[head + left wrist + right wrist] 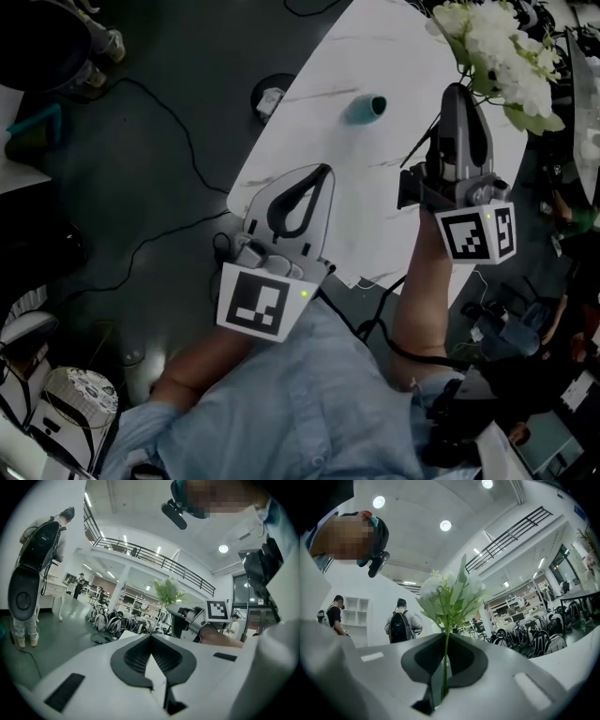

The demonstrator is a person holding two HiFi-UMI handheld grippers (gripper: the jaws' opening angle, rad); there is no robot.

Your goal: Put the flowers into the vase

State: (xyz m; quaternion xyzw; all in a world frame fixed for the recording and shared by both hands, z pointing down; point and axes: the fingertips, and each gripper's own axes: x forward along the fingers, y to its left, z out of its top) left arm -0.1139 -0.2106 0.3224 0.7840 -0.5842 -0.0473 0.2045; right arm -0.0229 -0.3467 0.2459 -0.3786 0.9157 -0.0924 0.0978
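The right gripper pinches the flowers by the stem. The left gripper is pressed together and empty, with the vase ahead of it.

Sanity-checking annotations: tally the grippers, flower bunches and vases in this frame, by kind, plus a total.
Grippers: 2 (left gripper, right gripper)
Bunch of flowers: 1
Teal vase: 1
Total: 4
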